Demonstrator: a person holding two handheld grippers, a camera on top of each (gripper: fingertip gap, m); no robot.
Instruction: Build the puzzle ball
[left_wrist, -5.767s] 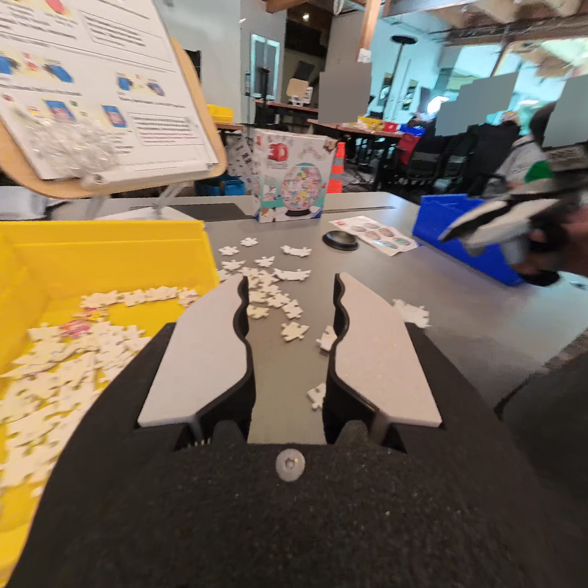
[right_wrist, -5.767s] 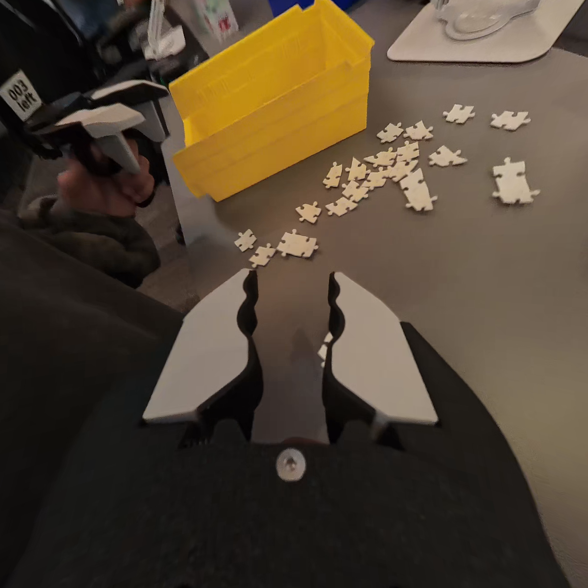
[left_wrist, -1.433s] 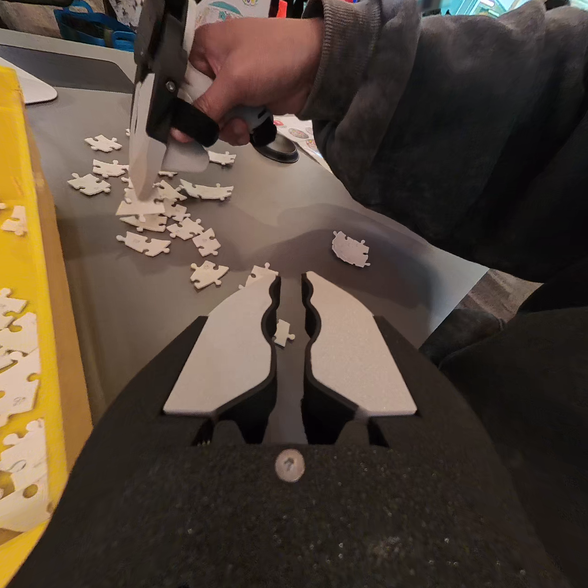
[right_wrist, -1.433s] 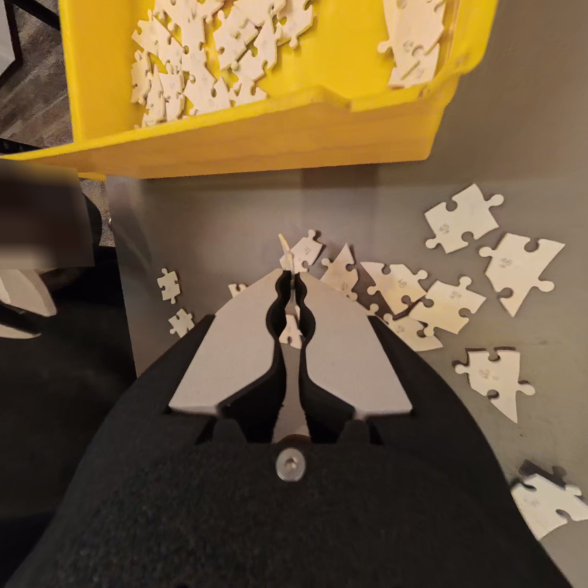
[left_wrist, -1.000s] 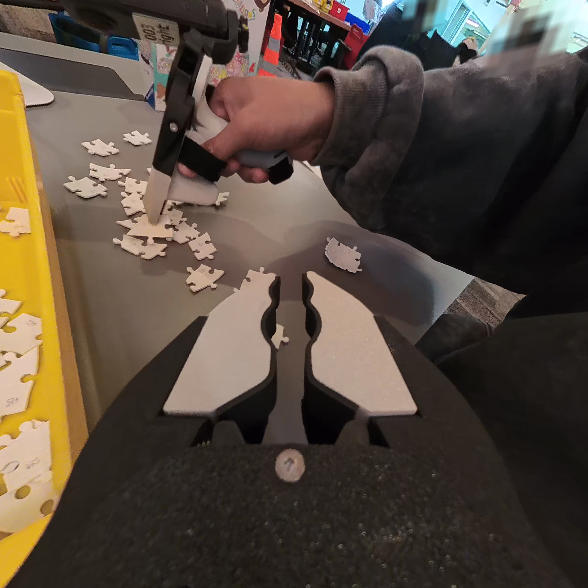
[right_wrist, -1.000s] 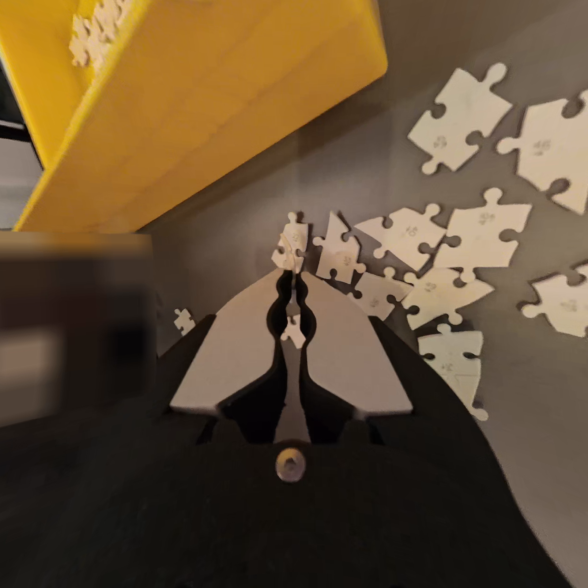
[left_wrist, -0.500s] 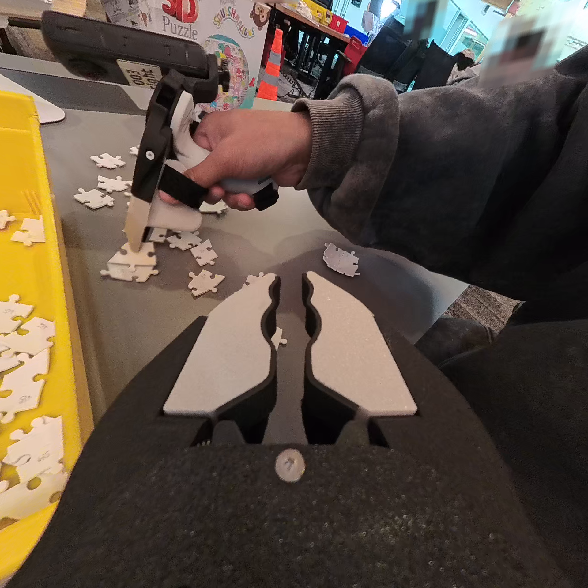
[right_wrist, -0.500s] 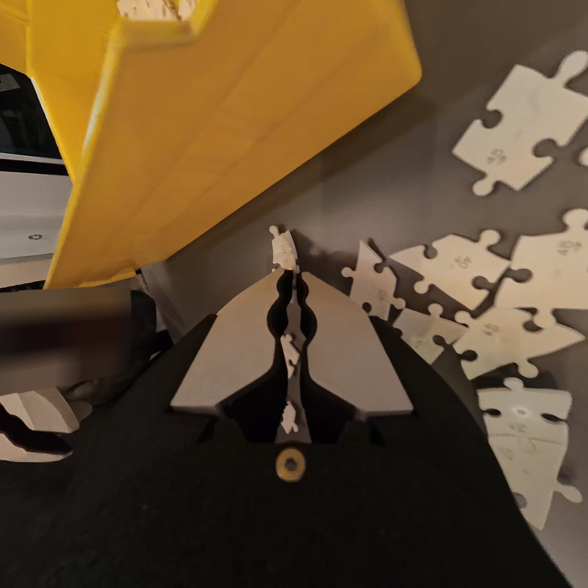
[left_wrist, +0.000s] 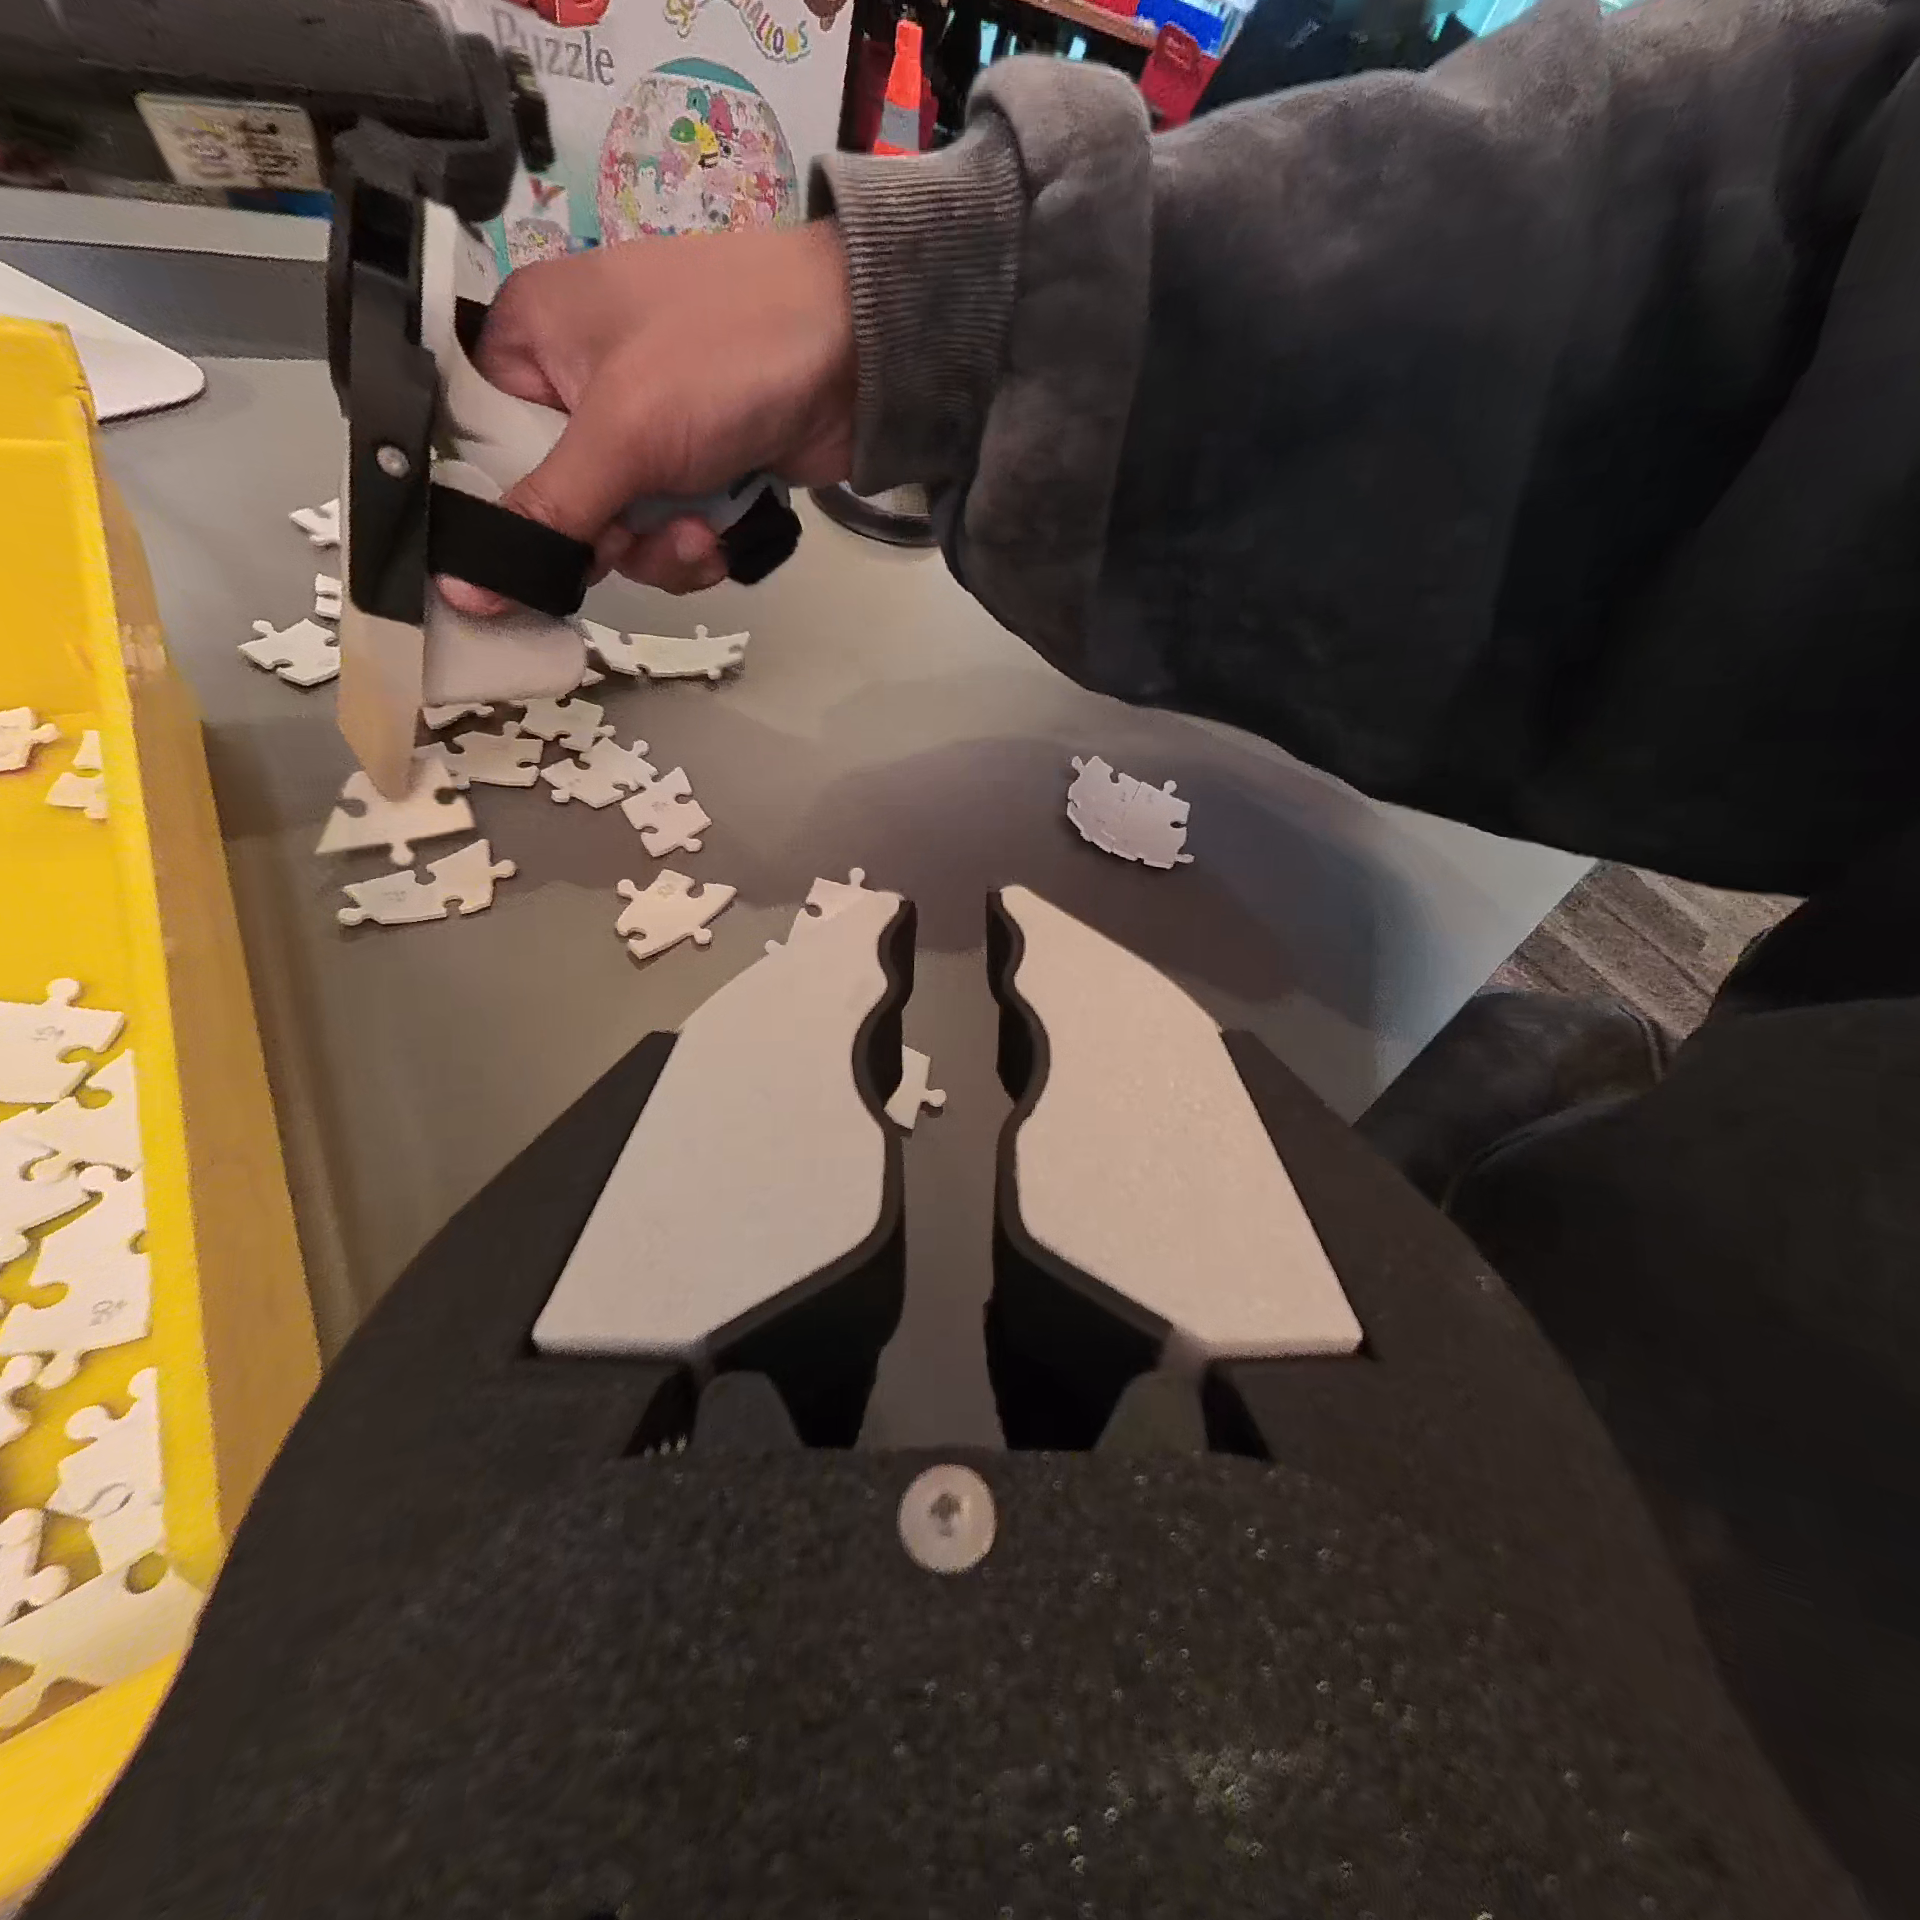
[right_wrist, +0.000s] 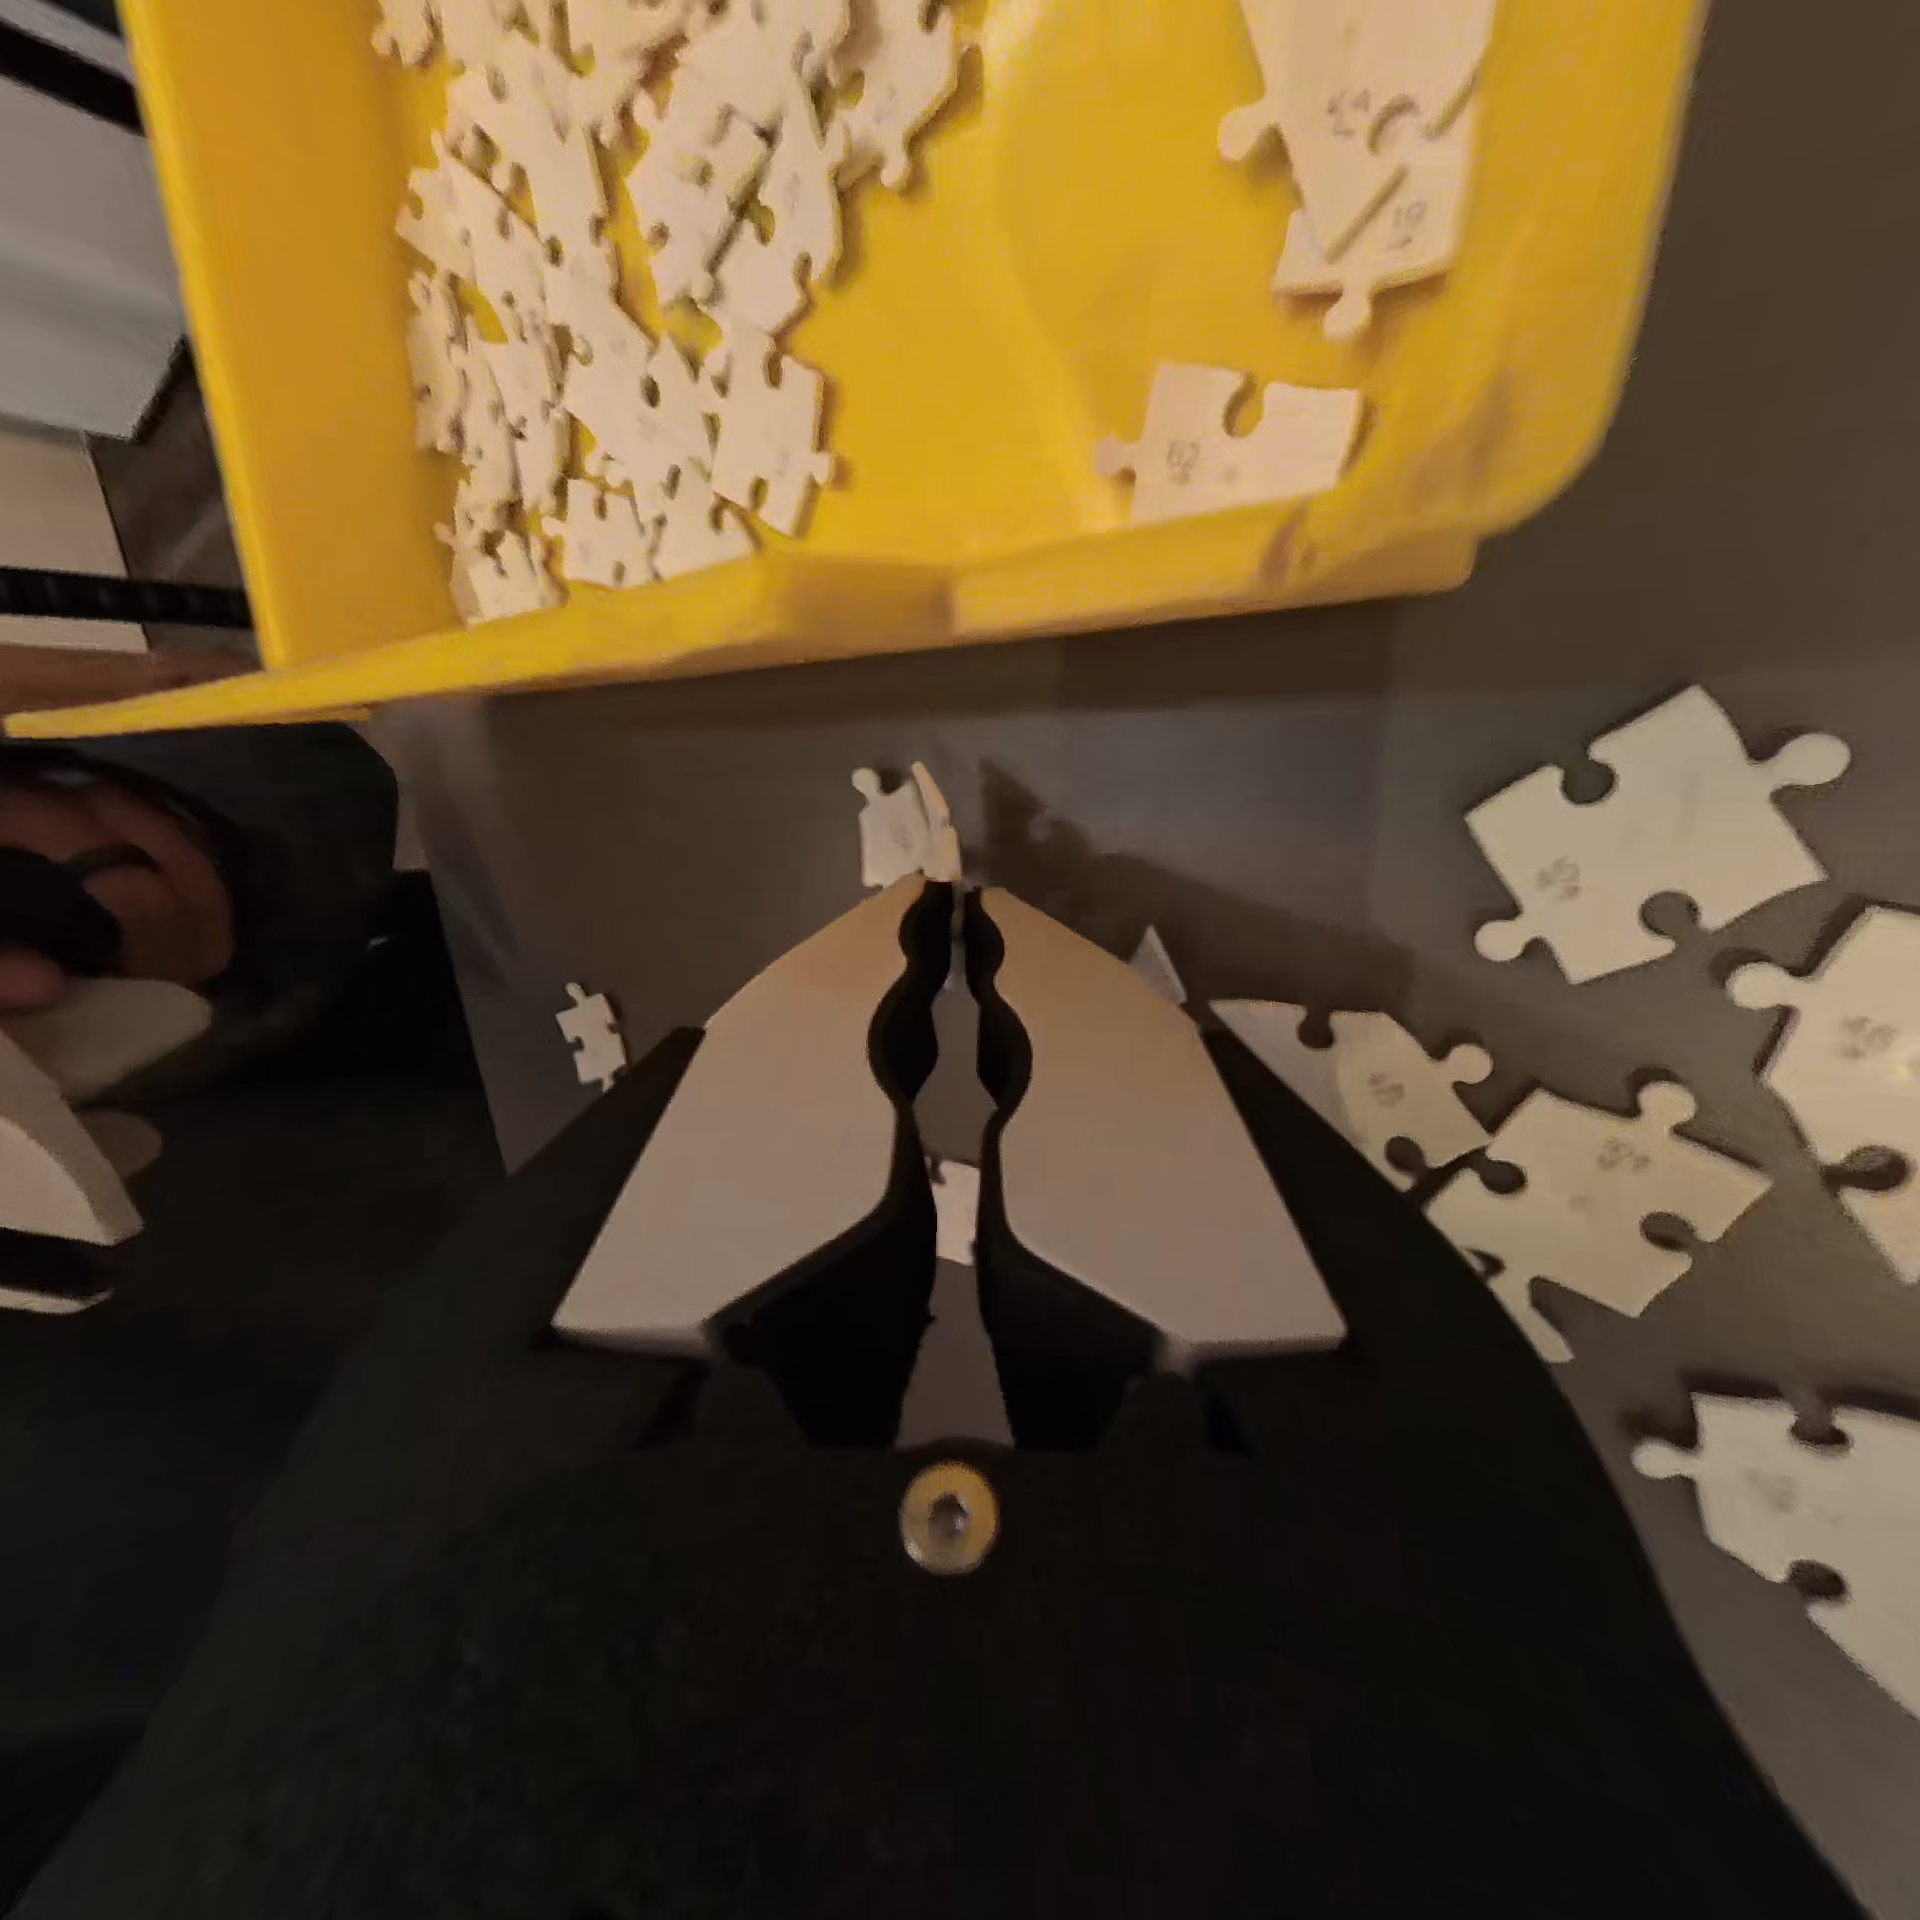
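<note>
My right gripper (right_wrist: 943, 894) is shut on a white puzzle piece (right_wrist: 914, 831), pinched at the very tips. In the left wrist view the right gripper (left_wrist: 379, 764) points straight down, held by a hand, with the piece (left_wrist: 395, 816) low over the grey table (left_wrist: 1039, 665). It is close to the yellow bin (left_wrist: 114, 831). My left gripper (left_wrist: 951, 914) is slightly open and empty, above the table's near edge. Several loose white pieces (left_wrist: 665, 909) lie ahead of it, and one (left_wrist: 914, 1091) shows under its fingers. A small joined cluster (left_wrist: 1129, 810) lies to the right.
The yellow bin (right_wrist: 935, 613) holds many white pieces. More loose pieces (right_wrist: 1652, 847) lie right of my right gripper. The puzzle box (left_wrist: 665, 135) and a black round stand (left_wrist: 883, 514) are at the back. A grey sleeve (left_wrist: 1351, 416) crosses the right side. Tip to tip, the grippers are about 20 centimeters apart.
My right gripper closed on a piece in the loose pile and carried it toward the yellow bin and the near edge. My left gripper narrowed from wide open and stayed nearly still.
</note>
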